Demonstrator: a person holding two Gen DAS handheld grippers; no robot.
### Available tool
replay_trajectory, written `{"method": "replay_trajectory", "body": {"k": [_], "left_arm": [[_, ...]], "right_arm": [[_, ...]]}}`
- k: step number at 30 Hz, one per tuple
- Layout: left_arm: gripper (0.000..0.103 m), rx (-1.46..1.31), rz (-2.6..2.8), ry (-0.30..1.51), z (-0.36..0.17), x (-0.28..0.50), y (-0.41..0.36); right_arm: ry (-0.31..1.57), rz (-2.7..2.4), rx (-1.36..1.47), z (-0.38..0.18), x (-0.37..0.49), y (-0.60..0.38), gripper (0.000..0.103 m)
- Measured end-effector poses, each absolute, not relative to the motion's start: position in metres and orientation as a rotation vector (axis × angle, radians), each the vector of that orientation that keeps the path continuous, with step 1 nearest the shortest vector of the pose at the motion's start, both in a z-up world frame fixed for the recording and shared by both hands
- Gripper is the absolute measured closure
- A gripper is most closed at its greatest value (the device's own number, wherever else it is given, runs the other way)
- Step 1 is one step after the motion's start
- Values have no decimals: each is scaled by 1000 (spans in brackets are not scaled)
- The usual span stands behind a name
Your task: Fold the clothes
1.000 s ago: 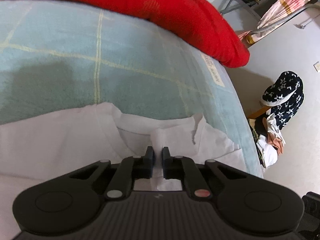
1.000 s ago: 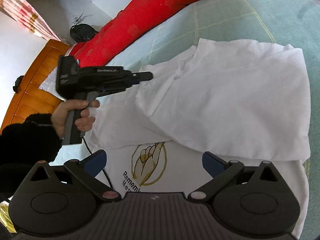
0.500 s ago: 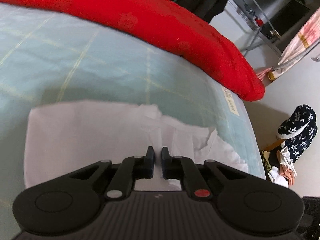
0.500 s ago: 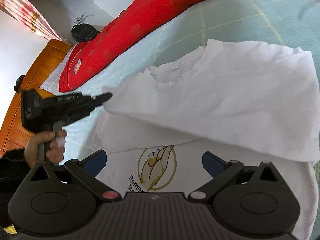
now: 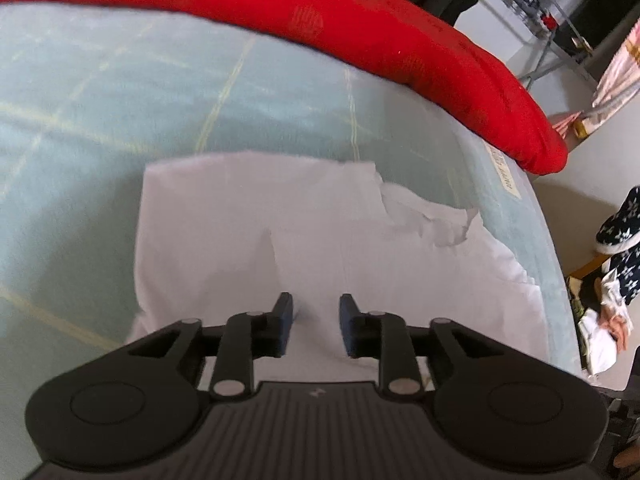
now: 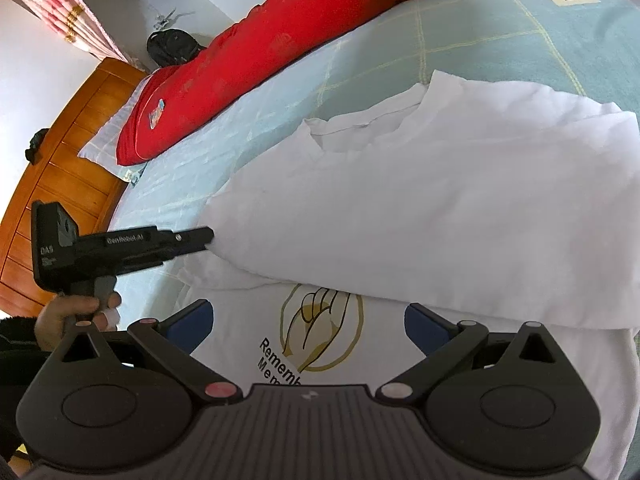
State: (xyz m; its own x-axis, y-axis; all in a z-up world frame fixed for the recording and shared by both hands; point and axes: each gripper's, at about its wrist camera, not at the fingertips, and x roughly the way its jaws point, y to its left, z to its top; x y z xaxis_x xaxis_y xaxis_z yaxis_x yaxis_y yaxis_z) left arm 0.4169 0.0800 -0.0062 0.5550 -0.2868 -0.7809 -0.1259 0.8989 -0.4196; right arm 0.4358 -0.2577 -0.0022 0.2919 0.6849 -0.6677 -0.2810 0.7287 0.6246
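A white T-shirt (image 5: 320, 240) lies on the bed, its upper part folded over the body. A yellow hand print with black lettering (image 6: 320, 328) shows below the folded layer (image 6: 440, 200). My left gripper (image 5: 316, 316) is opening. The shirt's folded edge lies under and between its pads, which no longer press on it. In the right wrist view the left gripper (image 6: 206, 236) meets the left corner of that fold, held by a hand (image 6: 76, 312). My right gripper (image 6: 306, 320) hovers open over the printed front, holding nothing.
The shirt rests on a light blue checked bedsheet (image 5: 120, 100). A long red quilt (image 5: 360, 32) runs along the far side. A wooden headboard (image 6: 60, 160) and a white pillow (image 6: 104, 140) are at the left. Clothes (image 5: 612, 272) lie on the floor beyond the bed's right edge.
The left gripper drew the shirt's folded edge leftward and nearer across the body, laying the layer flat. Its jaws, shut on the cloth before, have now parted. The right gripper stayed put.
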Motion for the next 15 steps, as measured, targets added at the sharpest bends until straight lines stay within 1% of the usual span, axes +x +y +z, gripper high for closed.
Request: {"method": "replay_trajectory", "body": {"k": [2, 3, 4, 5, 8, 11, 13, 15], "left_arm": [[73, -426, -97, 959, 1, 419, 80], [70, -396, -103, 947, 3, 420, 78], [66, -371, -114, 941, 2, 423, 75], [65, -346, -125, 936, 1, 426, 72], [65, -328, -107, 961, -11, 435, 67], [65, -264, -204, 921, -11, 438, 49], [63, -195, -296, 912, -12, 439, 33], [61, -129, -321, 963, -24, 441, 23]], "right_arm": [[1090, 669, 428, -1, 435, -257, 0], [1089, 669, 429, -1, 434, -257, 0], [1089, 669, 430, -1, 434, -257, 0], [1087, 663, 428, -1, 433, -258, 0], [1088, 655, 432, -1, 431, -259, 0], [1088, 648, 432, -1, 429, -260, 0], [1084, 637, 422, -2, 427, -261, 0], [1066, 621, 407, 0, 426, -262, 0]]}}
